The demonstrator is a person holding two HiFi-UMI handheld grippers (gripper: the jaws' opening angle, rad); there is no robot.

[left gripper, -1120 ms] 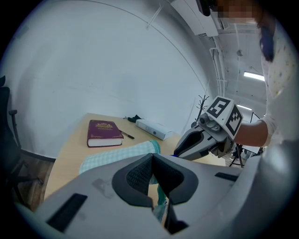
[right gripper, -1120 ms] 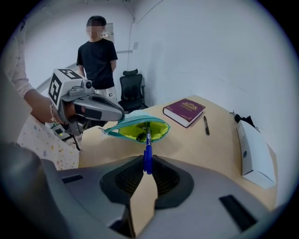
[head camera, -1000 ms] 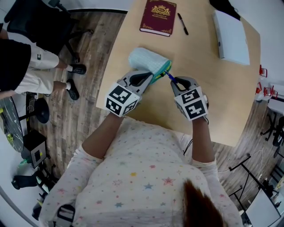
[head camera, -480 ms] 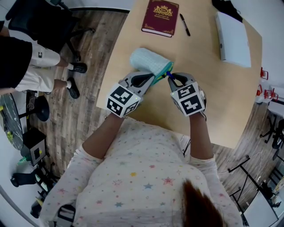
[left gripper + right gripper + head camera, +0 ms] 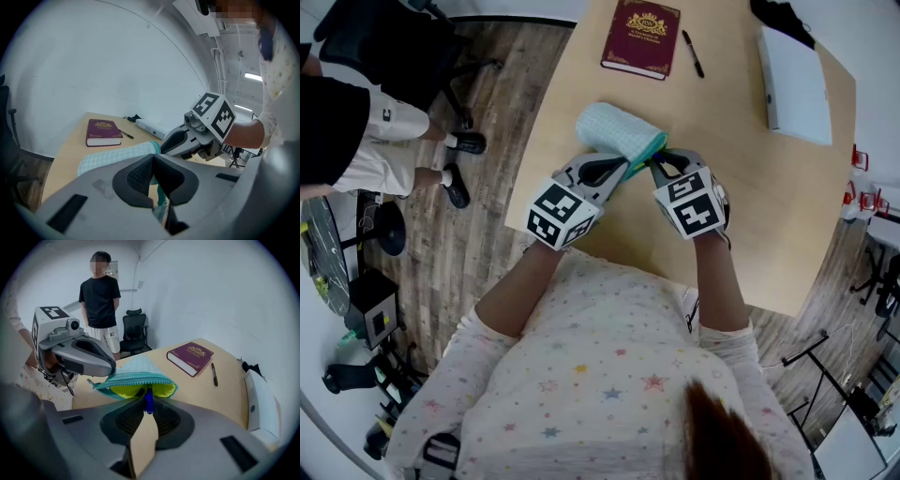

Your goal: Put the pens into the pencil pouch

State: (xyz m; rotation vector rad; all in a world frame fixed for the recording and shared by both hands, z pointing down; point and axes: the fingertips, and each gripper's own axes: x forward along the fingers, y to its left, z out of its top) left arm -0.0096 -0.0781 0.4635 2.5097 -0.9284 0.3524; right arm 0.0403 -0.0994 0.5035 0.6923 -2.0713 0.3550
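A teal checked pencil pouch [image 5: 614, 131] lies on the wooden table [image 5: 741, 206]. My left gripper [image 5: 622, 172] is shut on the zipper edge [image 5: 157, 199] of its near end and holds the mouth up. The mouth gapes and shows a yellow lining [image 5: 159, 390]. My right gripper [image 5: 146, 416] is shut on a blue pen [image 5: 148, 401], whose far end pokes into that mouth. In the head view the right gripper [image 5: 656, 163] sits right against the pouch's opening, beside the left one. A black pen [image 5: 693, 53] lies on the table further off, next to a maroon book [image 5: 641, 37].
A long white box [image 5: 794, 84] lies at the table's far right. A person in black top and pale shorts [image 5: 101, 301] stands left of the table, near a black office chair [image 5: 133, 331]. The table's left edge runs close to the pouch.
My right gripper has moved left, carrying the blue pen to the pouch's mouth and its far end inside. The left gripper and the pouch have stayed where they were.
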